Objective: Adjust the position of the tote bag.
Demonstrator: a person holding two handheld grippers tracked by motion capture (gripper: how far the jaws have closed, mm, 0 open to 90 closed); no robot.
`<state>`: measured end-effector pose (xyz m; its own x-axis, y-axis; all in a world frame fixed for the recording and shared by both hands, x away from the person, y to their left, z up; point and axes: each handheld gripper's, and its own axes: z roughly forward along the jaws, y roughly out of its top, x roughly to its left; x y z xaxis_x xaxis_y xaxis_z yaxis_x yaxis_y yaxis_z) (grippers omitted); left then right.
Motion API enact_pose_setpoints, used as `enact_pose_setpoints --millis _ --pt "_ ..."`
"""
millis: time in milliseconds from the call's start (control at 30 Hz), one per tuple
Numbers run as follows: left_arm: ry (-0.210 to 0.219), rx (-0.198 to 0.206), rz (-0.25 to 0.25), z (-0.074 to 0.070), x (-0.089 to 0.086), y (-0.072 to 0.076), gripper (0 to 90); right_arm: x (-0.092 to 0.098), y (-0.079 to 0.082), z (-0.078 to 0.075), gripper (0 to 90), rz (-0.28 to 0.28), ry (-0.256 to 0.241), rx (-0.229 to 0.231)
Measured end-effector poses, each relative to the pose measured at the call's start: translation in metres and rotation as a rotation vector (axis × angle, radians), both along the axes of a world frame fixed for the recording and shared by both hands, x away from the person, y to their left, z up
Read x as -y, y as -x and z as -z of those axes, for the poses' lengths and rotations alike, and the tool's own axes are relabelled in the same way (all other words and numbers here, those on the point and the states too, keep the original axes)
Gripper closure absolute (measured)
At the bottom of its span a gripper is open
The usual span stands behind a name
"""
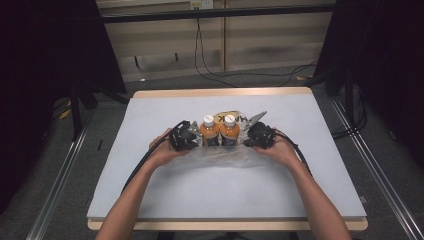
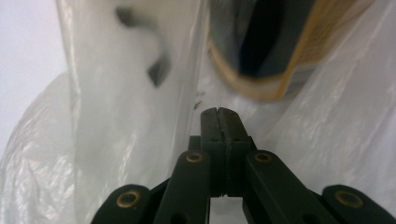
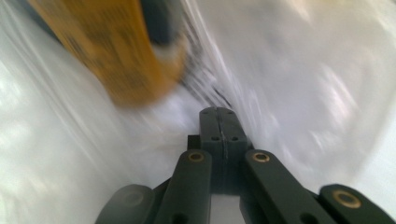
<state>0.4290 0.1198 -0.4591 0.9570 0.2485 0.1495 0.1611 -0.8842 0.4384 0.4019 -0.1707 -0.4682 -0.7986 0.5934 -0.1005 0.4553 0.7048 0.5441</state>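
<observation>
While both claws sit pressed against the clear plastic bag (image 1: pixel 220 155) mid-tabletop (image 1: pixel 150 190), the step in hand looks like bagging or lifting the two orange bottles (image 1: pixel 220 132) w/ the film held on each side. The left claw (image 1: pixel 189 136) is at the bag's left edge, the right claw (image 1: pixel 255 136) at its right edge. In the left gripper view its jaws are together w/ film bunched round the tips (image 2: pixel 218 116); whether film is actually pinched between them I can't tell. Same for the right claw (image 3: pixel 218 116) in its own view: jaws together, film all round.

Next move prob calls for an even pull from both sides so the bottles don't tip.

The bottles stand upright, side by side, touching, white caps, dark labels, inside the crinkly see-through bag. A printed yellowish part of the bag (image 1: pixel 235 116) lies just behind them.
</observation>
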Motion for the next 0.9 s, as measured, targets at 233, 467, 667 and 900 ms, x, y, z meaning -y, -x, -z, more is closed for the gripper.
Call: enact_pose_setpoints --millis 233,467,667,900 --pt "-0.092 0.06 -0.062 -0.001 -0.013 -0.008 90.0 0.015 0.0 -0.004 90.0 0.004 0.09 0.001" --pt "-0.081 0.015 -0.093 -0.001 -0.037 -0.015 90.0 0.005 -0.005 -0.008 90.0 -0.051 0.229 0.006" --pt "-0.116 0.042 -0.113 -0.001 -0.047 -0.019 90.0 0.01 -0.012 -0.01 90.0 -0.04 0.255 -0.003" --pt "-0.113 0.044 -0.118 -0.001 -0.053 -0.023 90.0 0.035 -0.017 -0.009 90.0 -0.006 0.241 -0.038"
